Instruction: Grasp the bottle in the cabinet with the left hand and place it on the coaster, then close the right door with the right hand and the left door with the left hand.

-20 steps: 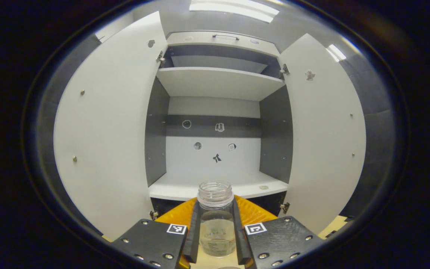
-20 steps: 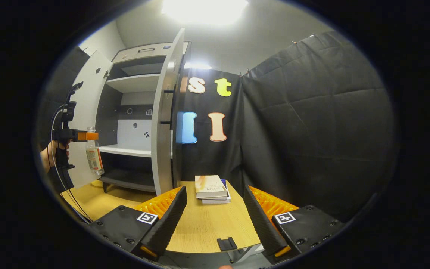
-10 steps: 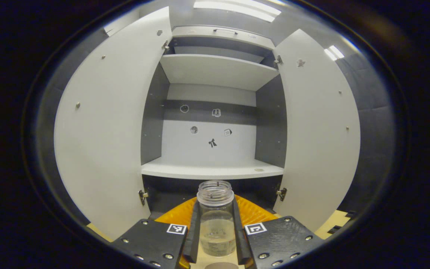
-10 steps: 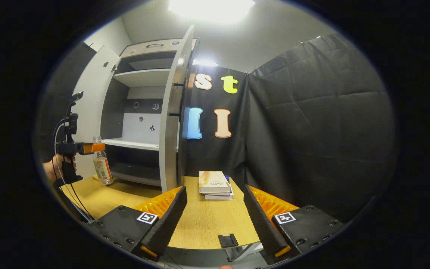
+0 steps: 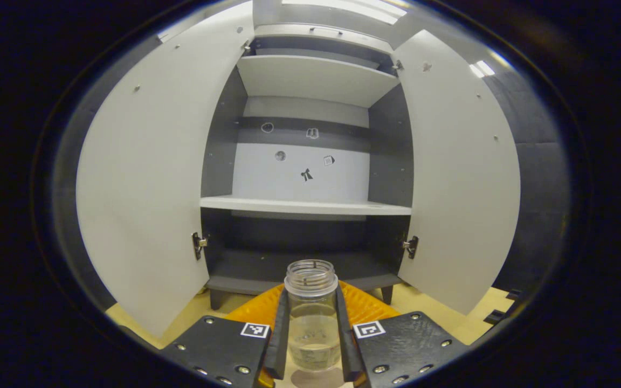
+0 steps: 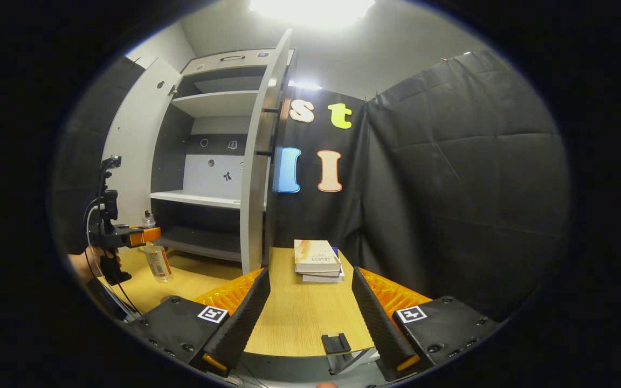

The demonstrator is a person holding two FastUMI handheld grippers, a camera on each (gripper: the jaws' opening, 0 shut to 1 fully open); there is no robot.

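Clear plastic: the bottle (image 5: 312,318) is transparent, capless, upright, with some liquid in its lower part; in the right gripper view it carries a label band (image 6: 158,261).
Bottle position: outside the cabinet (image 5: 310,161), in front of its lowest opening, low over the wooden table (image 6: 294,318).
Left claw: my left gripper (image 5: 311,337) is clenched on the bottle, one finger pressing each side just below the threaded neck.
Coaster: a dark round edge directly beneath the bottle base reads as the coaster (image 5: 310,379); I cannot tell whether the base touches it.
Step in hand: I judge this to be the set-down of the bottle on the coaster, the first part of the task, nearly done.
Next move, left: lower straight down until the base seats flat, then spread the fingers and back away from the cabinet without tipping the open neck.
Right claw: my right gripper (image 6: 310,312) is released, fingers wide apart, holding nothing, over the table to the right of the cabinet.
Right door: the right door (image 6: 259,161) stands swung out, edge-on to my right gripper; closing it calls for a push on its outer face toward the cabinet.
Left door: the left door (image 5: 149,172) is also wide open, left of the cabinet opening; it closes last, once my left claw is free.
Other items: a stack of books (image 6: 317,261) lies on the table to the right of the cabinet, clear of the door swing in my judgement.
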